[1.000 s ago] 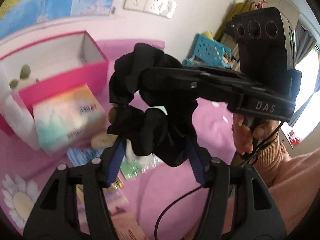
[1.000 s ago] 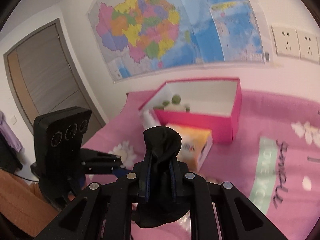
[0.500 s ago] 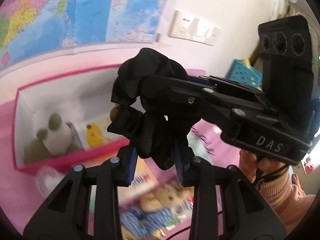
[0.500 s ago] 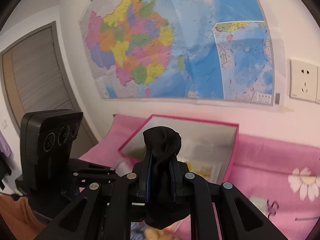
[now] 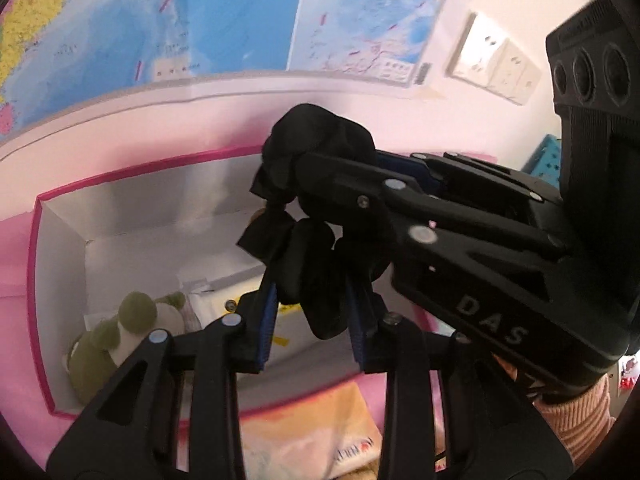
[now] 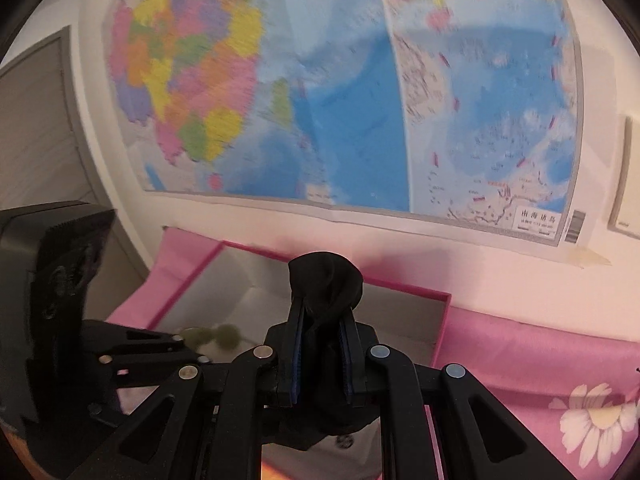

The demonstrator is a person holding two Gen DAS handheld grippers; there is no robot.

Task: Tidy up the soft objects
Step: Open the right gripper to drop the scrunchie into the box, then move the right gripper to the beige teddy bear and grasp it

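A black scrunchie (image 5: pixel 316 148) hangs between my two grippers above the open pink box (image 5: pixel 38 260). My left gripper (image 5: pixel 312 316) is shut on its lower loop, the blue pads (image 5: pixel 266 320) pressing the fabric from both sides. My right gripper (image 5: pixel 320 164) comes in from the right and pinches the upper bunch. In the right wrist view the scrunchie (image 6: pixel 324 280) bulges out above the shut right gripper (image 6: pixel 322 320). A green and white plush toy (image 5: pixel 120 328) lies in the box's left end. Part of the box floor is hidden by the tools.
The box (image 6: pixel 400 288) stands on a pink flowered bedspread (image 6: pixel 540 360) against a wall with a map (image 5: pixel 240 20) and sockets (image 5: pixel 496 68). An orange-printed tissue pack (image 5: pixel 320 432) lies in front of the box. A blue basket (image 5: pixel 548 156) stands at the far right.
Both grippers carried the scrunchie from above the bedspread and tissue pack to over the open box. The left jaws narrowed onto the scrunchie's lower loop.
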